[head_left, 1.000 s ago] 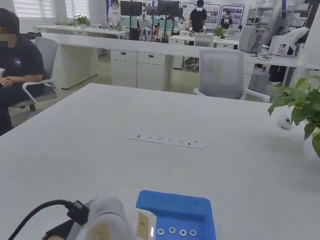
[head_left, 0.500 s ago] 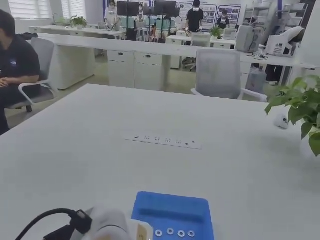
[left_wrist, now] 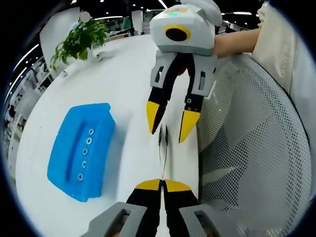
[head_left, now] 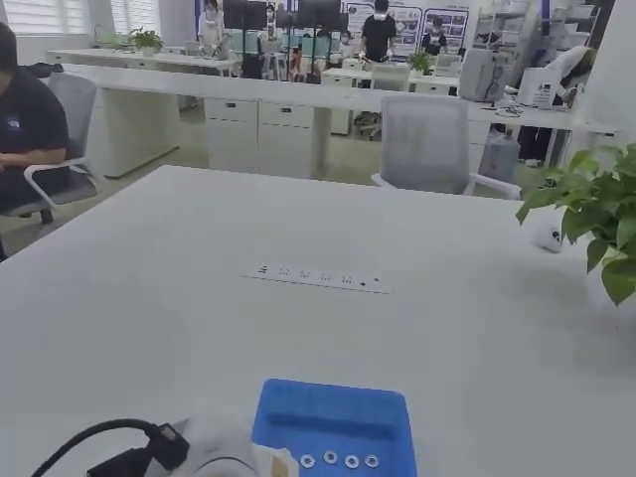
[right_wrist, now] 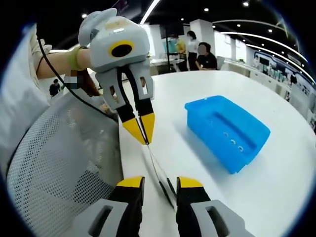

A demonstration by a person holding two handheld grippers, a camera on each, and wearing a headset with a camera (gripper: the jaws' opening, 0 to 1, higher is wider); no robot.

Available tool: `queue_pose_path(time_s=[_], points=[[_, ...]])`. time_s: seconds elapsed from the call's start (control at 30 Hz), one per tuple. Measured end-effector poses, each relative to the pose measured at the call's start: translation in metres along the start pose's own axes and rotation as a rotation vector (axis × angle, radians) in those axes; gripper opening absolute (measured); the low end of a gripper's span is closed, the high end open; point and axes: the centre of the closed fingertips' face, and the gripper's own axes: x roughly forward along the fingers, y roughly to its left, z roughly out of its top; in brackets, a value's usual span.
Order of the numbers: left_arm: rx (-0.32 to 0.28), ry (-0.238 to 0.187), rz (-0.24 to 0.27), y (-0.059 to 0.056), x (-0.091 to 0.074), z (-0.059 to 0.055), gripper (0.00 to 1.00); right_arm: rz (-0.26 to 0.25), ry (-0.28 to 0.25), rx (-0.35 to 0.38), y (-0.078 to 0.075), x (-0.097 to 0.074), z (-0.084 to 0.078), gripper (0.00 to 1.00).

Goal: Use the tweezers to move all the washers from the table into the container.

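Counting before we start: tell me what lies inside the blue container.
Five washers lie in a row in the shallow recess of the blue container. Whatever is beneath the container cannot be seen.

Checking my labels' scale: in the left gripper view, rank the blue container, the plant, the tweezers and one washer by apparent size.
1. blue container
2. plant, though it stands farther off, so this rank is unsure
3. tweezers, long but very thin
4. washer
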Motion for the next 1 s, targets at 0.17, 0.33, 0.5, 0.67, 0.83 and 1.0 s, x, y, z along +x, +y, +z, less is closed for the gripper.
queue_pose_path(time_s=[0.17,0.33,0.5,0.67,0.83,1.0], points=[[0.002,0.019,-0.011,0.001,0.005,-0.005,0.00,-0.034,-0.016,0.025,-0.003,-0.008,-0.001,0.23],[0.000,0.032,-0.021,0.001,0.009,-0.009,0.00,-0.058,-0.036,0.052,-0.007,-0.011,0.000,0.23],[0.007,0.055,-0.023,0.001,0.011,-0.012,0.00,-0.071,-0.054,0.075,-0.009,-0.011,0.003,0.24],[0.030,0.086,-0.028,0.002,0.013,-0.016,0.00,-0.069,-0.045,0.071,-0.007,-0.010,0.001,0.24],[0.076,0.147,-0.040,0.006,0.015,-0.020,0.00,-0.070,-0.037,0.066,-0.007,-0.009,0.000,0.24],[0.080,0.176,-0.047,0.009,0.016,-0.021,0.00,-0.075,-0.035,0.070,-0.008,-0.009,-0.001,0.25]])
